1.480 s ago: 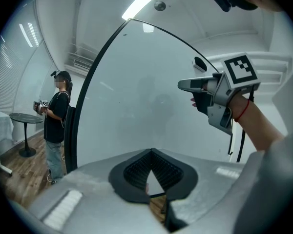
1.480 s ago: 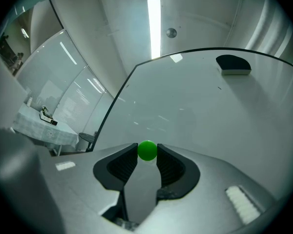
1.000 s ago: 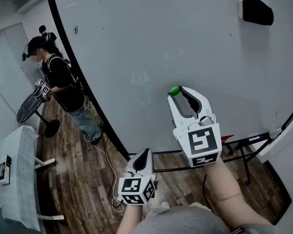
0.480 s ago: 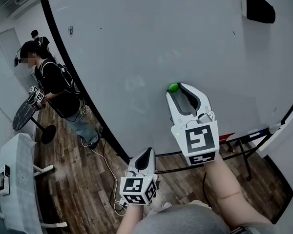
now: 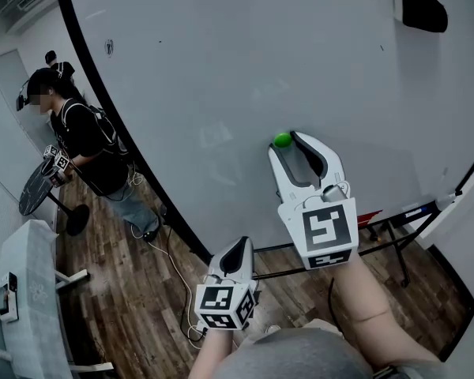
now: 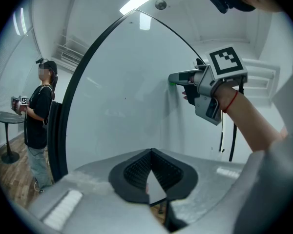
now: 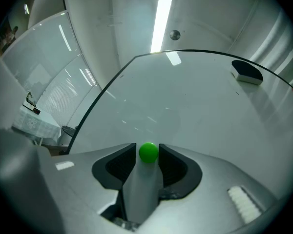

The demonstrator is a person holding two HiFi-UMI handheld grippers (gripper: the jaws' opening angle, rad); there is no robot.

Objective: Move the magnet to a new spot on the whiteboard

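Note:
A small green round magnet sits against the whiteboard, about mid-board. My right gripper is held up to the board with the magnet between its two fingertips. Its jaws are opening, and a thin gap shows beside the magnet. My left gripper hangs low in front of the board's lower edge, shut, with nothing in it. In the left gripper view the pads meet at their tips, and the right gripper shows up high at the board.
A black eraser sticks to the board's upper right. Markers lie on the tray below the board's lower right. A person in black stands to the left by a small round table. A white table stands lower left.
My right gripper has stayed at about the same spot on the board with the magnet at its tips. Its jaws look slightly wider. The left gripper has barely moved.

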